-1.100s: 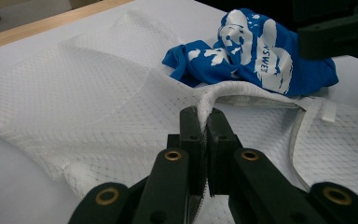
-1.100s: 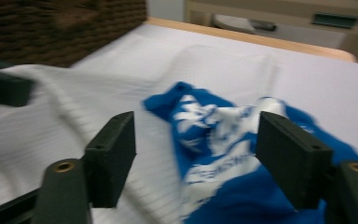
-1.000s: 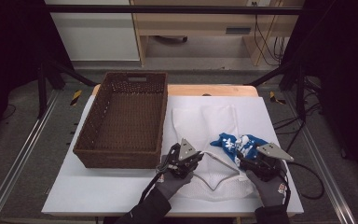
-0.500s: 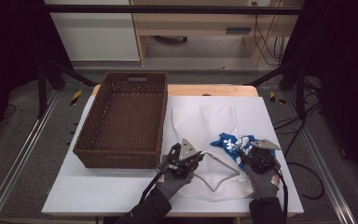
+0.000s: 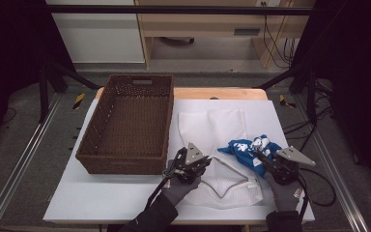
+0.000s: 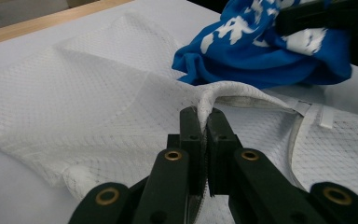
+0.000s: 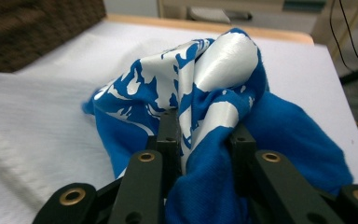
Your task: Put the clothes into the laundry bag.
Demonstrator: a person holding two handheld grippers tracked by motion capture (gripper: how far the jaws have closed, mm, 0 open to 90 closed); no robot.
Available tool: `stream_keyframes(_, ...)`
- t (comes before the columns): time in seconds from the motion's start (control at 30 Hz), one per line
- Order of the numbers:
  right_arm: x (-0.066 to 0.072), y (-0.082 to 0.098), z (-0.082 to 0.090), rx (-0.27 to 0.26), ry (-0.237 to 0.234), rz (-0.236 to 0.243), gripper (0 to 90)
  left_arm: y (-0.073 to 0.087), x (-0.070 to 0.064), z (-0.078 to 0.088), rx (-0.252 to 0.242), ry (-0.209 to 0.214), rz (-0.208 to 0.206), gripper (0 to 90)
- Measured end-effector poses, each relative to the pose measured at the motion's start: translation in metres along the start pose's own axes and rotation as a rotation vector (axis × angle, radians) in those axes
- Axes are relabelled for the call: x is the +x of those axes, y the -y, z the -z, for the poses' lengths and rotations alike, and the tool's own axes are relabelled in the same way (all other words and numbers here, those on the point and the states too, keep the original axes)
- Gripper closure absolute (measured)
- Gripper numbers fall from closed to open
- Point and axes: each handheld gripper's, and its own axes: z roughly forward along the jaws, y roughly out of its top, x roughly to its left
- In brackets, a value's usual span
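A white mesh laundry bag (image 5: 212, 130) lies flat on the white table cover, its corded mouth toward the front edge. My left gripper (image 5: 204, 162) is shut on the bag's rim (image 6: 214, 93), which it holds raised in a fold. A crumpled blue garment with white print (image 5: 249, 149) sits at the bag's right side. My right gripper (image 5: 265, 162) is shut on that blue garment (image 7: 205, 121), with a thick wad of cloth between the jaws. In the left gripper view the blue garment (image 6: 261, 42) lies just behind the raised rim.
A dark brown wicker basket (image 5: 130, 159) stands left of the bag, close to my left hand. The white table cover (image 5: 92, 198) has bare room at the front left. A wooden table edge (image 5: 222, 93) runs along the back.
My right gripper has moved left and forward with the blue garment, closer to the bag's raised mouth. The left gripper has stayed where it was, holding the rim.
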Motion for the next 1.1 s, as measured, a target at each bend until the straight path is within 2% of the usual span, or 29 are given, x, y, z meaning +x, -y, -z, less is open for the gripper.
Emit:
stream_keyframes(0.03, 0.001, -0.003, 0.009, -0.033, -0.025, 0.016, 73.0, -0.001, 0.000, -0.001, 0.003, -0.001, 0.001, 87.0)
stream_keyframes(0.1, 0.002, -0.005, 0.013, -0.049, -0.040, 0.021, 73.0, -0.002, 0.000, -0.002, 0.005, -0.002, 0.005, 87.0)
stream_keyframes(0.13, 0.005, -0.008, 0.022, -0.073, -0.077, 0.027, 73.0, -0.003, 0.001, -0.002, 0.006, -0.004, 0.007, 87.1)
stream_keyframes(0.2, 0.009, -0.011, 0.028, -0.094, -0.106, 0.042, 73.0, -0.005, 0.002, -0.004, 0.014, -0.008, 0.018, 87.1)
stream_keyframes(0.27, 0.012, -0.012, 0.031, -0.100, -0.121, 0.051, 73.1, -0.005, 0.002, -0.005, 0.015, -0.010, 0.021, 87.1)
stream_keyframes(0.3, 0.019, -0.015, 0.038, -0.114, -0.158, 0.080, 73.0, -0.005, 0.002, -0.006, 0.018, -0.009, 0.026, 87.1)
stream_keyframes(0.33, 0.019, -0.015, 0.038, -0.114, -0.158, 0.080, 73.0, -0.005, 0.002, -0.006, 0.018, -0.009, 0.026, 87.1)
stream_keyframes(0.37, 0.025, -0.016, 0.042, -0.118, -0.189, 0.104, 73.0, -0.005, 0.003, -0.006, 0.022, -0.013, 0.028, 87.1)
stream_keyframes(0.4, 0.025, -0.016, 0.042, -0.118, -0.189, 0.104, 73.0, -0.005, 0.003, -0.006, 0.022, -0.013, 0.028, 87.1)
stream_keyframes(0.43, 0.029, -0.017, 0.044, -0.119, -0.207, 0.114, 73.0, -0.005, 0.003, -0.007, 0.028, -0.016, 0.027, 87.1)
stream_keyframes(0.47, 0.037, -0.018, 0.048, -0.128, -0.237, 0.145, 73.1, -0.005, 0.004, -0.007, 0.028, -0.016, 0.033, 87.1)
stream_keyframes(0.5, 0.037, -0.018, 0.048, -0.128, -0.237, 0.145, 73.1, -0.005, 0.004, -0.008, 0.032, -0.014, 0.037, 87.1)
stream_keyframes(0.53, 0.046, -0.018, 0.050, -0.125, -0.277, 0.171, 73.1, -0.006, 0.005, -0.008, 0.031, -0.013, 0.044, 87.2)
stream_keyframes(0.57, 0.050, -0.018, 0.049, -0.121, -0.292, 0.177, 73.1, -0.007, 0.005, -0.008, 0.030, -0.012, 0.046, 87.2)
stream_keyframes(0.63, 0.058, -0.015, 0.047, -0.099, -0.321, 0.206, 73.1, -0.009, 0.006, -0.008, 0.026, -0.009, 0.050, 87.2)
stream_keyframes(0.67, 0.058, -0.015, 0.047, -0.099, -0.321, 0.206, 73.1, -0.009, 0.006, -0.008, 0.026, -0.009, 0.050, 87.2)
stream_keyframes(0.77, 0.074, -0.006, 0.035, -0.041, -0.353, 0.244, 73.1, -0.012, 0.004, -0.007, 0.024, -0.010, 0.046, 87.2)
stream_keyframes(0.8, 0.074, -0.006, 0.035, -0.041, -0.353, 0.244, 73.1, -0.012, 0.004, -0.007, 0.024, -0.010, 0.046, 87.3)
stream_keyframes(0.87, 0.082, -0.001, 0.026, 0.006, -0.374, 0.259, 73.1, -0.013, 0.004, -0.007, 0.020, -0.011, 0.048, 87.3)
stream_keyframes(0.9, 0.082, -0.001, 0.026, 0.006, -0.374, 0.259, 73.1, -0.013, 0.004, -0.006, 0.018, -0.008, 0.051, 87.3)
stream_keyframes(0.97, 0.091, 0.005, 0.017, 0.056, -0.385, 0.289, 73.1, -0.014, 0.004, -0.007, 0.019, -0.007, 0.050, 87.4)
stream_keyframes(1.1, 0.102, 0.012, 0.004, 0.122, -0.392, 0.314, 73.0, -0.014, 0.002, -0.006, 0.020, -0.003, 0.044, 87.5)
